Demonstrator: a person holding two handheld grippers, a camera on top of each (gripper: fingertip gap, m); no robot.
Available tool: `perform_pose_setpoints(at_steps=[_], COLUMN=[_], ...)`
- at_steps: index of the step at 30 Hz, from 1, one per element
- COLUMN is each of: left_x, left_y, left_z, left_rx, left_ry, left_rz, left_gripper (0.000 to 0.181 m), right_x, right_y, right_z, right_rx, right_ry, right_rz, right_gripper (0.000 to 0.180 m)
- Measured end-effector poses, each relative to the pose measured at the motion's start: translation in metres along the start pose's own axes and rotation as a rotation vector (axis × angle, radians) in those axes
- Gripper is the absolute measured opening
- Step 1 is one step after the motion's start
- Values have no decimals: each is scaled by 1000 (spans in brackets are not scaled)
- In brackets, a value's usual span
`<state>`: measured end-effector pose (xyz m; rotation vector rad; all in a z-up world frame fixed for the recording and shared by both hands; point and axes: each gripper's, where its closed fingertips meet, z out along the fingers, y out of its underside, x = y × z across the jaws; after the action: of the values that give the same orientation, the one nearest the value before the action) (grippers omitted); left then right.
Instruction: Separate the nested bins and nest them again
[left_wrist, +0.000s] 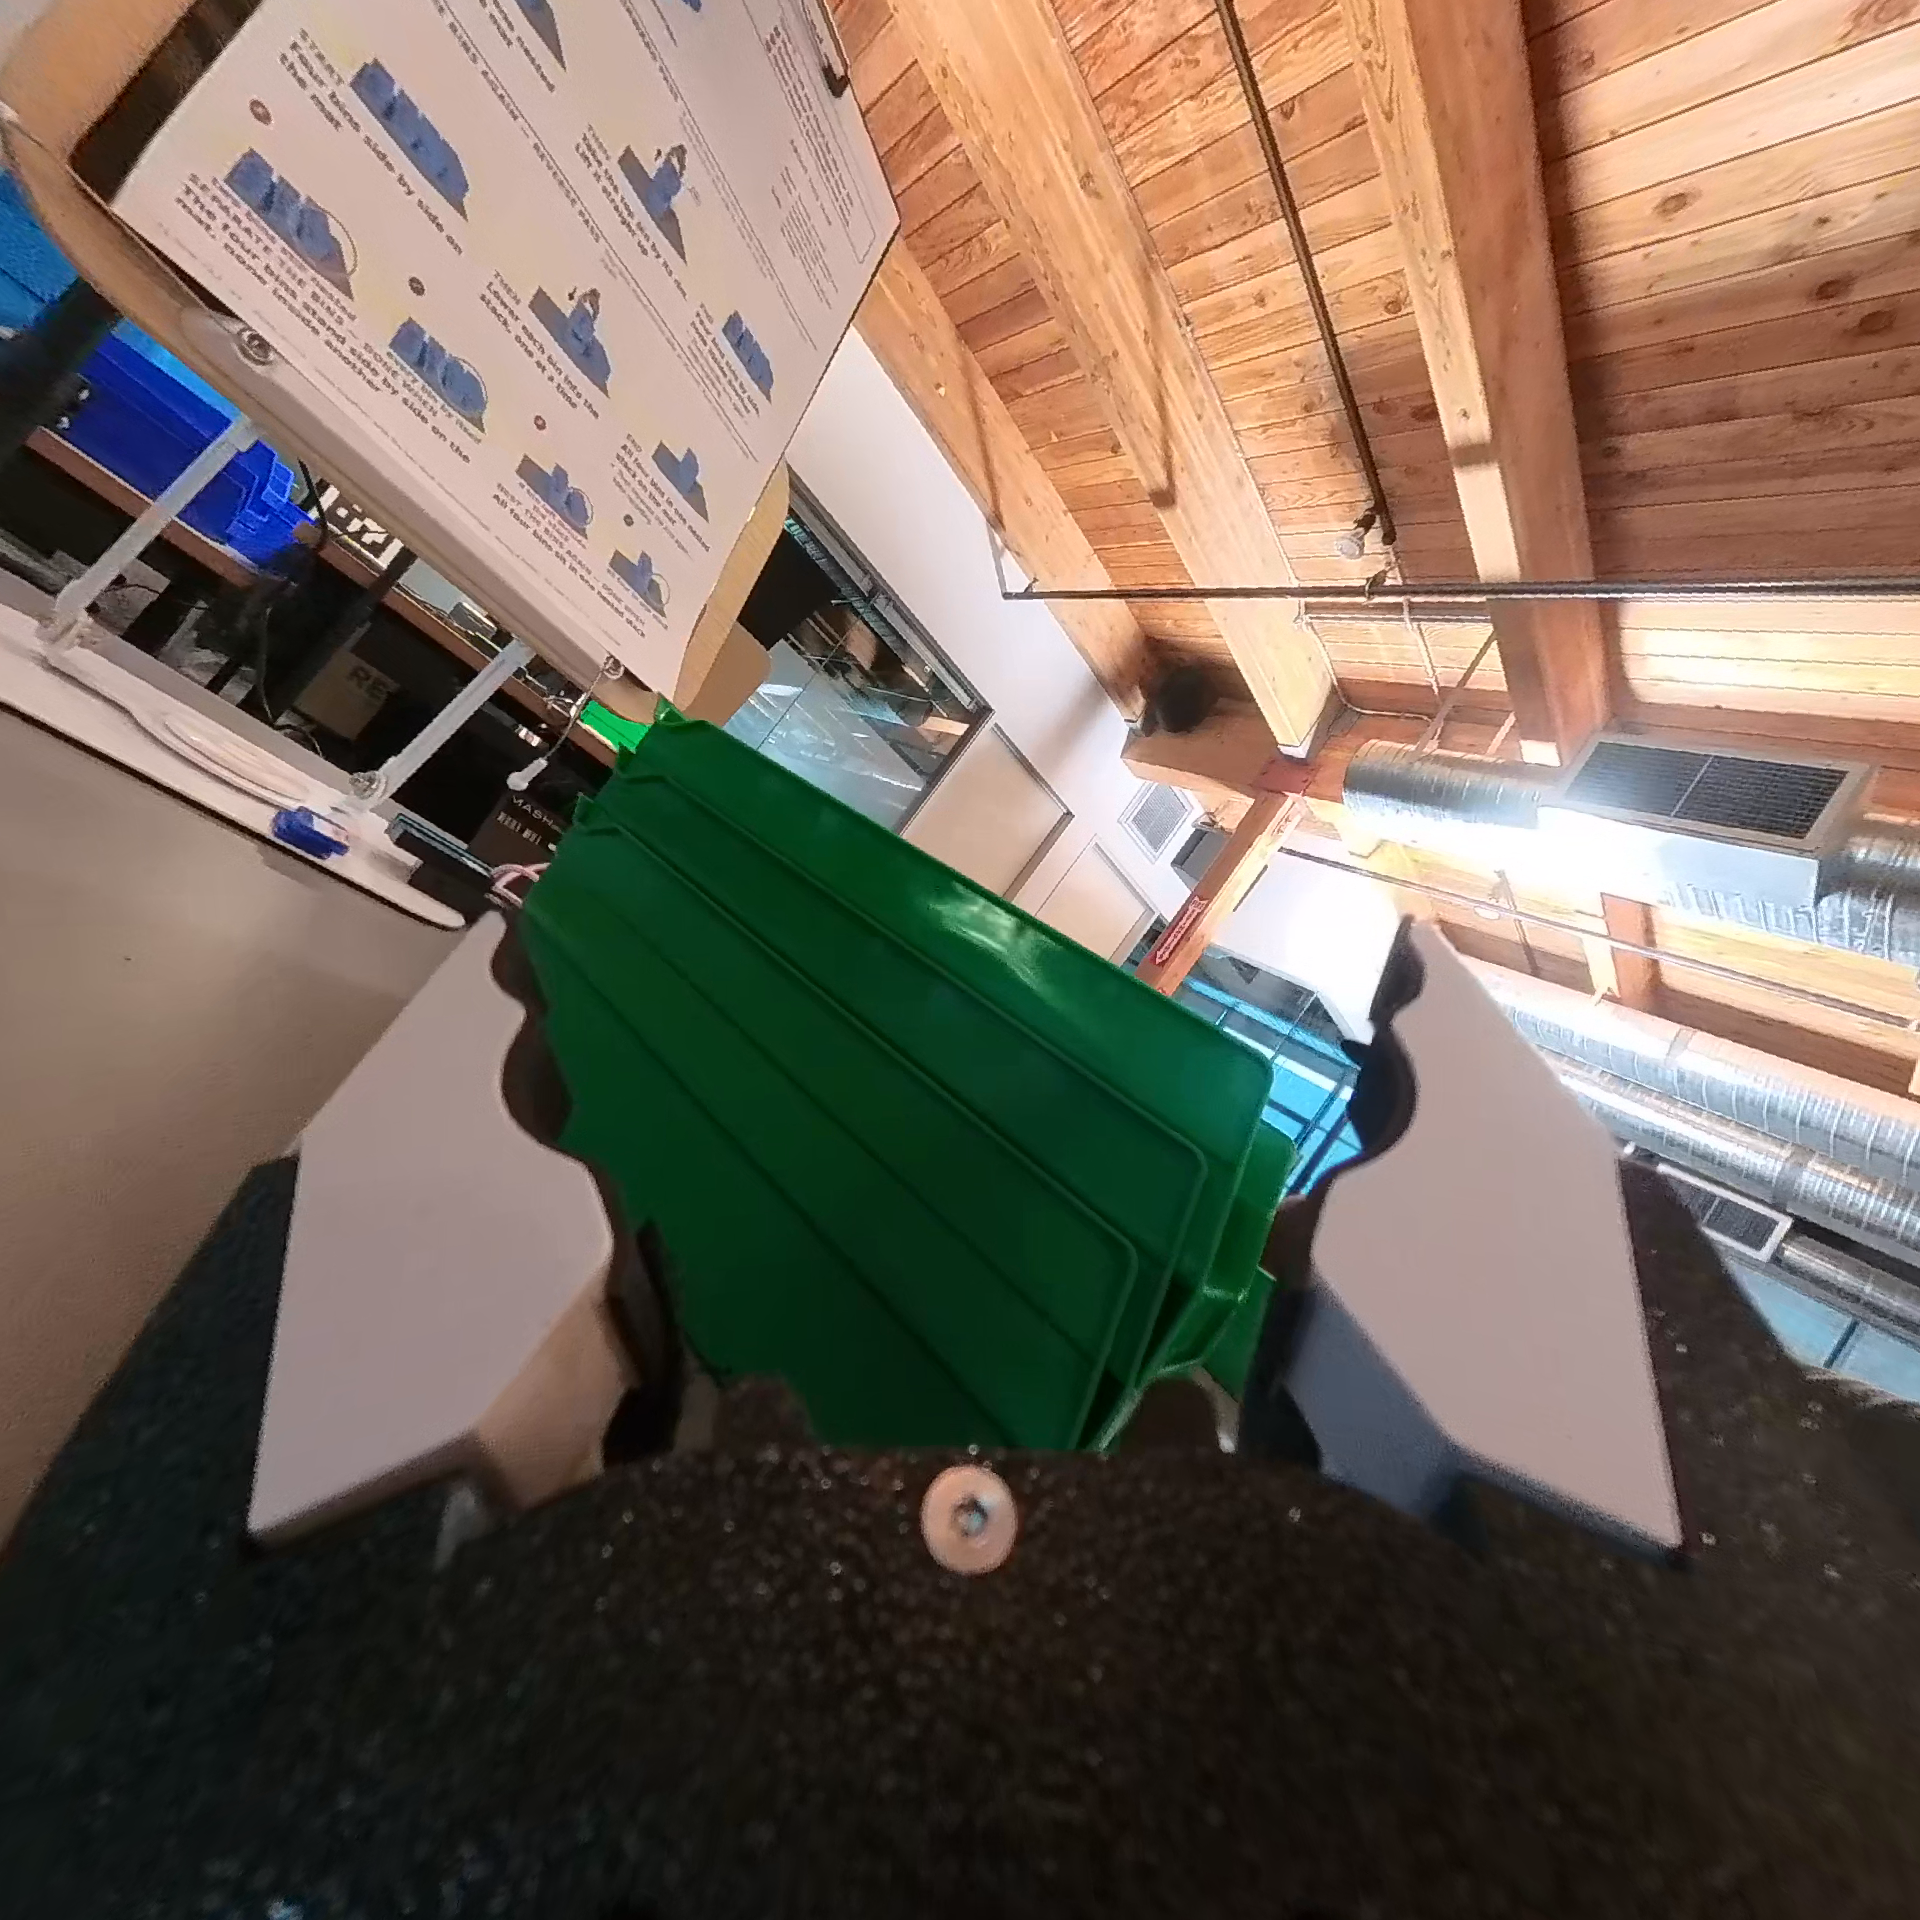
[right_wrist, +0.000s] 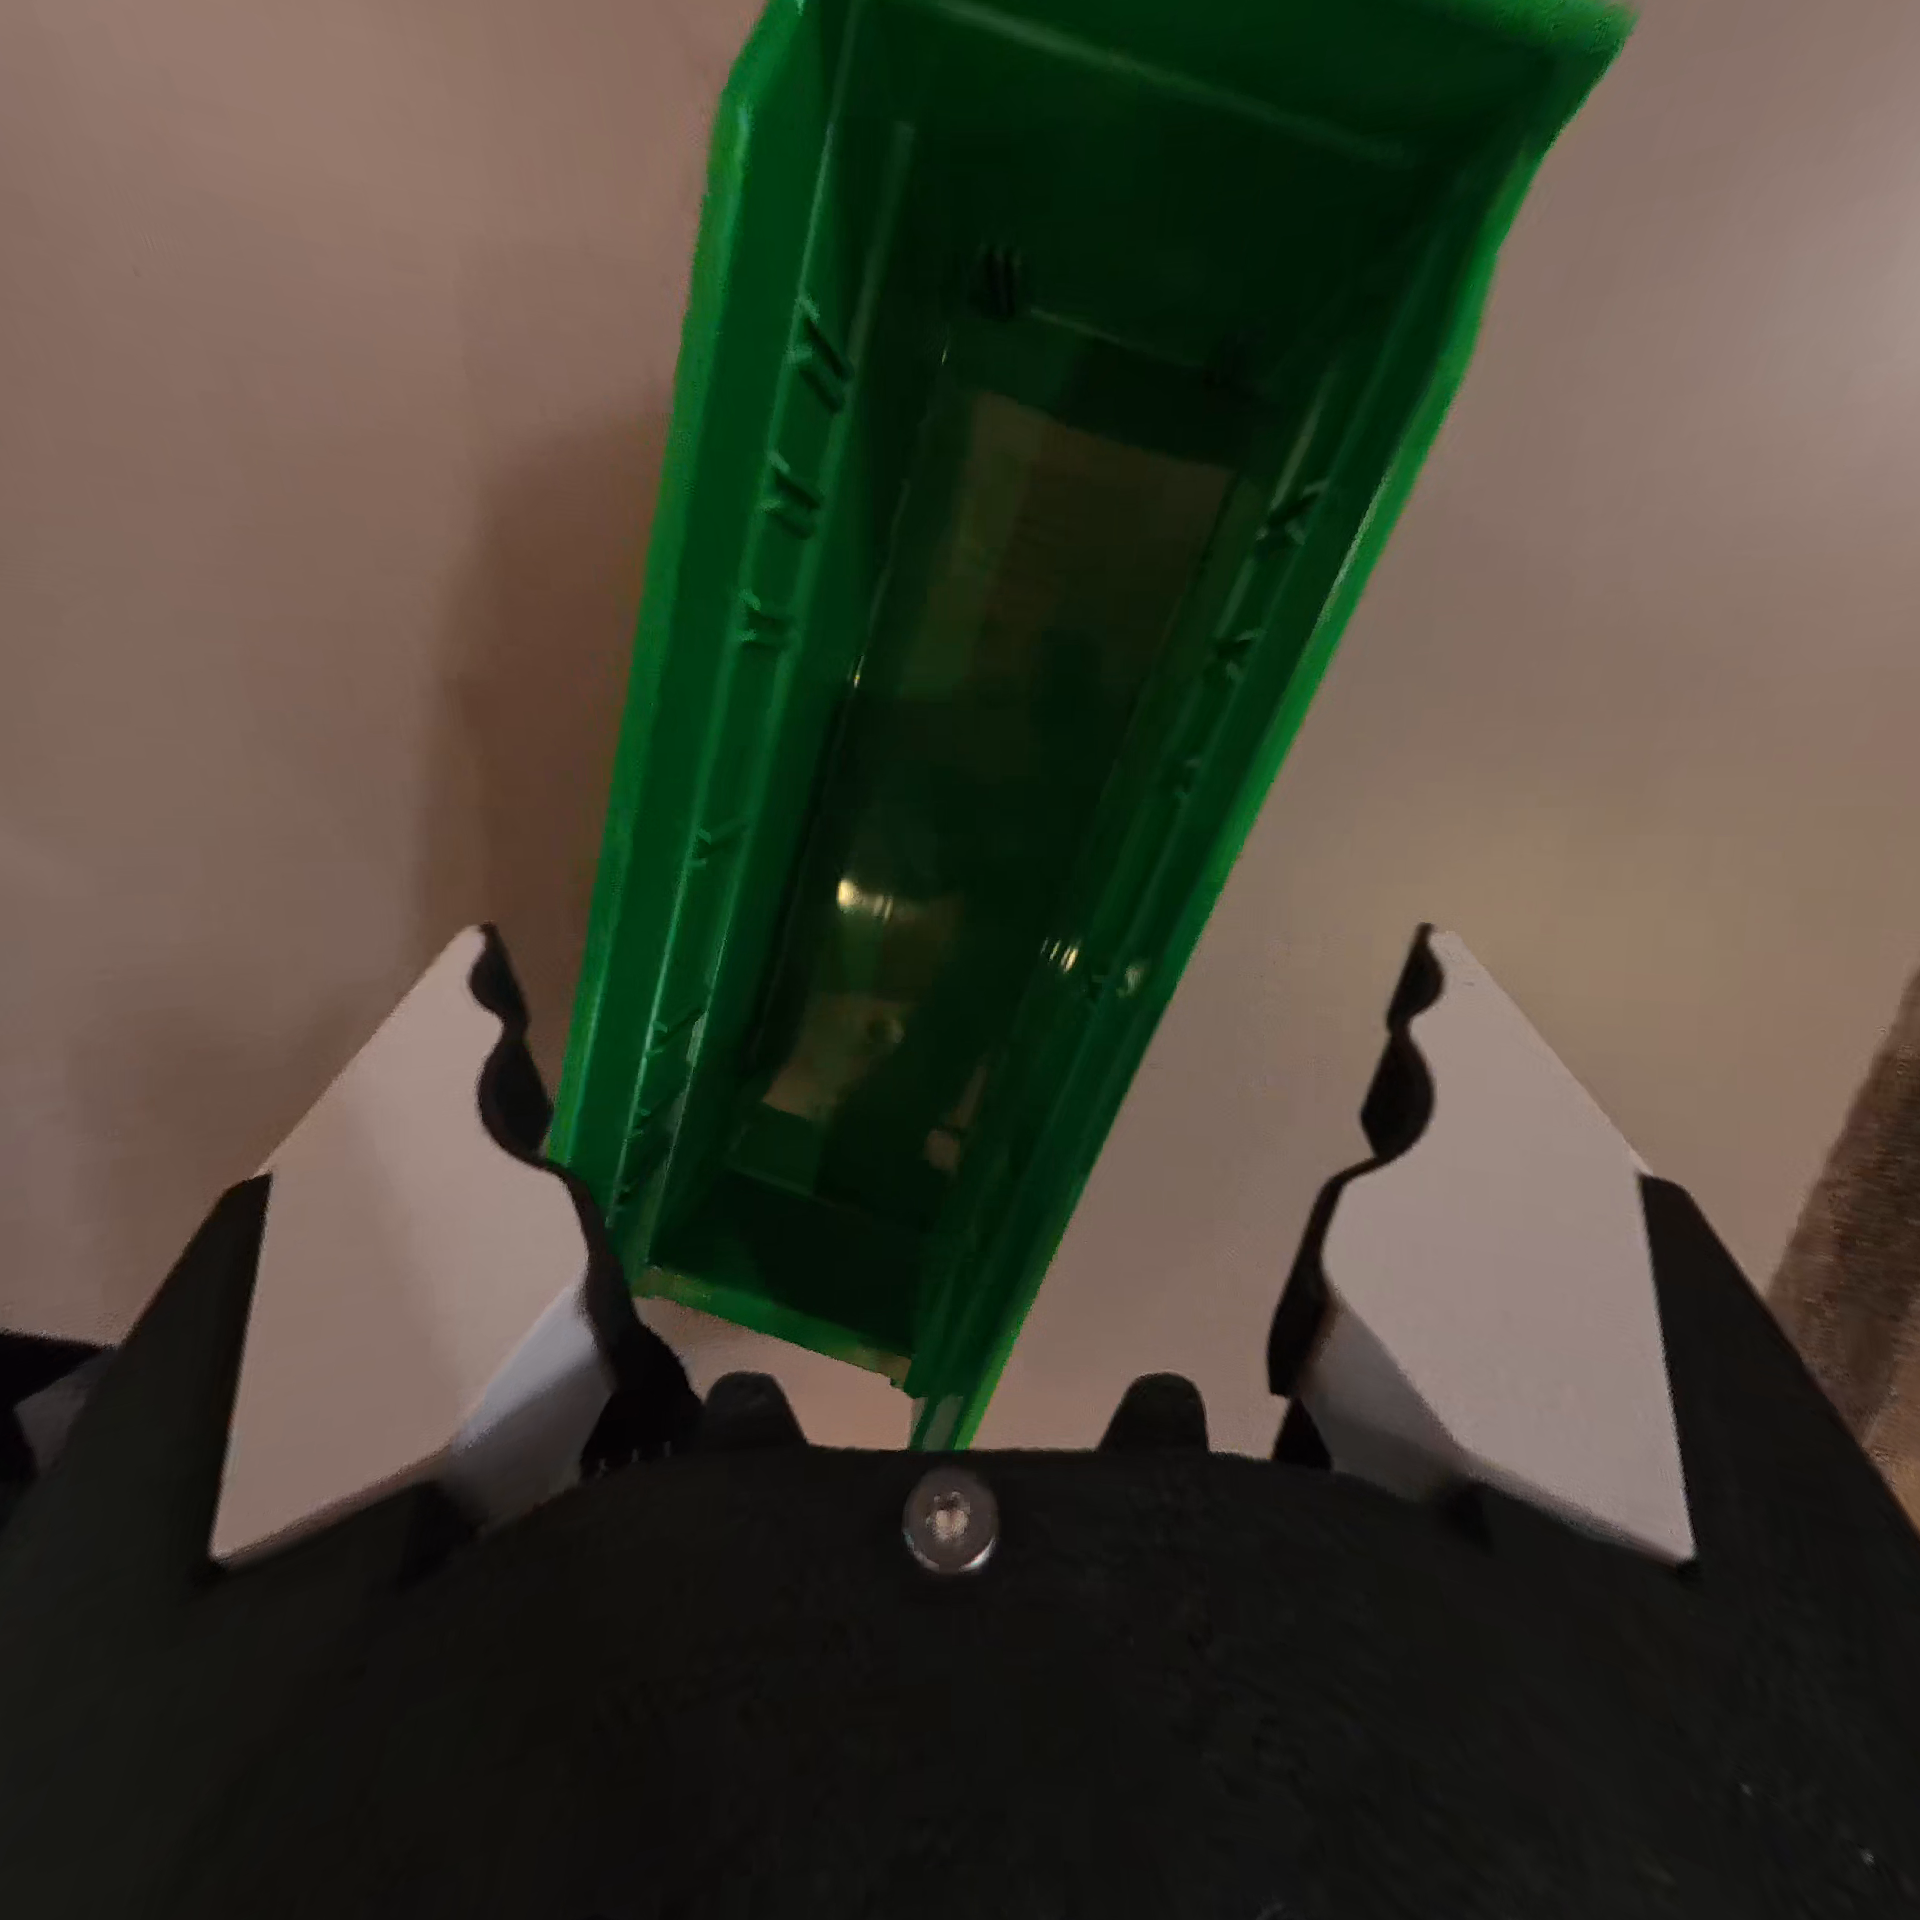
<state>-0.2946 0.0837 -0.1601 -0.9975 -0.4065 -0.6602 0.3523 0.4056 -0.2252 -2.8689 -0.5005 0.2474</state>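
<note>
In the left wrist view a stack of nested green bins (left_wrist: 883, 1122) lies tilted between my fingers, ribbed side toward the camera. My left gripper (left_wrist: 956, 956) spans the stack, and both pads touch its sides. In the right wrist view a single green bin (right_wrist: 1039, 675) lies on the beige table (right_wrist: 260, 520), open side toward the camera, its near end between my fingers. My right gripper (right_wrist: 956, 935) is wide open. Its left finger (right_wrist: 520, 1091) is against the bin's left rim and its right finger (right_wrist: 1403, 1091) is well clear. The view is slightly blurred.
A white instruction sheet on a board (left_wrist: 499, 312) stands on thin white legs behind the stack. Blue bins (left_wrist: 156, 416) sit on a shelf at the far left. The beige table (left_wrist: 156, 1039) shows at left. Grey carpet (right_wrist: 1849, 1195) shows past the table's right edge.
</note>
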Motion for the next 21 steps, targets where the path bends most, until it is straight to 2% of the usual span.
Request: perform_pose_setpoints(at_steps=[3, 5, 8, 11, 13, 16, 18, 21], left_x=[-1, 0, 0, 1, 2, 1, 1, 1], left_y=[1, 3, 5, 4, 3, 1, 2, 5], left_z=[1, 2, 3, 3, 2, 2, 3, 5], left_rx=[-3, -15, -19, -16, -7, 4, -7, -28], left_ry=[-7, -18, -39, -43, -39, -33, -29, -26], left_rz=[15, 39, 88, 106, 102, 94, 93, 96], left_gripper=[152, 152, 152, 152, 152, 152, 152, 152], right_x=[-8, -35, -128, -263, -349, -456, -515, -575], right_y=[-26, -51, -81, -86, -80, -62, -47, -26], right_z=[-29, -53, -77, -89, -92, -78, -61, -24], right_rx=[113, 223, 357, 412, 391, 291, 212, 91], right_ry=[82, 114, 20, -251, -423, -545, -557, -451], right_rz=[-50, -123, -260, -375, -420, -477, -529, -636], right_gripper=[160, 160, 160, 144, 143, 146, 149, 146])
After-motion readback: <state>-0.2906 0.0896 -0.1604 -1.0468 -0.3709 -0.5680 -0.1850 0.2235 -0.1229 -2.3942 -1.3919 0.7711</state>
